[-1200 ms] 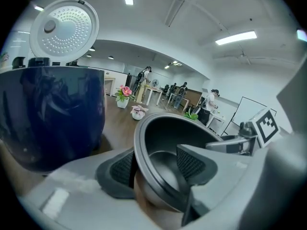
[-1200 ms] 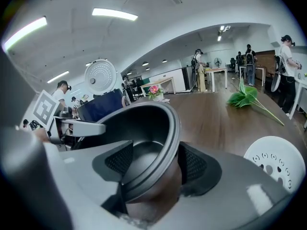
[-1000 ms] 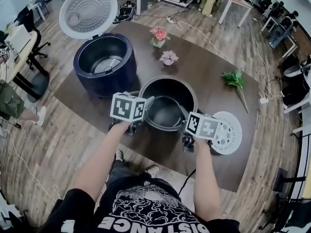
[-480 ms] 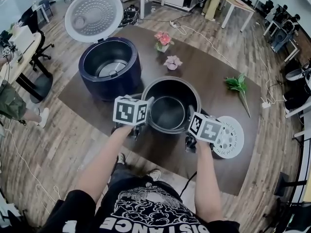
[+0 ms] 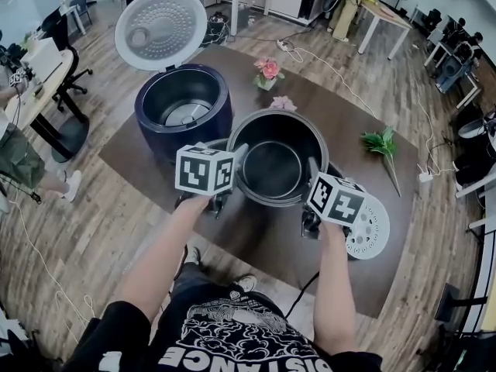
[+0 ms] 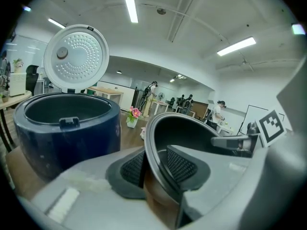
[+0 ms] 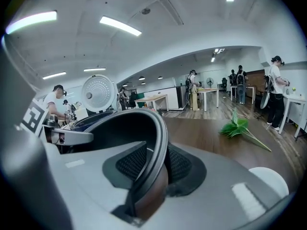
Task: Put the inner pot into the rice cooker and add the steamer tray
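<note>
The open rice cooker (image 5: 184, 107) stands on the brown table (image 5: 341, 115). Just beside it is the inner pot (image 5: 275, 161). The left gripper (image 6: 156, 166) and right gripper (image 7: 152, 164) have just been closing their jaws and pinch opposite sides of its rim. Its base is hidden. The right gripper's marker cube (image 5: 336, 200) covers part of the white steamer tray (image 5: 372, 227). The shirt print (image 5: 232, 339) is cut off; "ISTANCE" is readable.

Dark brown table (image 5: 325, 122): bears navy rice cooker (image 5: 167, 134), lid raised; potted pink flower (image 5: 267, 70); smaller pale flower (image 5: 283, 103); green leafy sprig (image 5: 380, 142); white perforated steamer tray (image 5: 370, 231).
</note>
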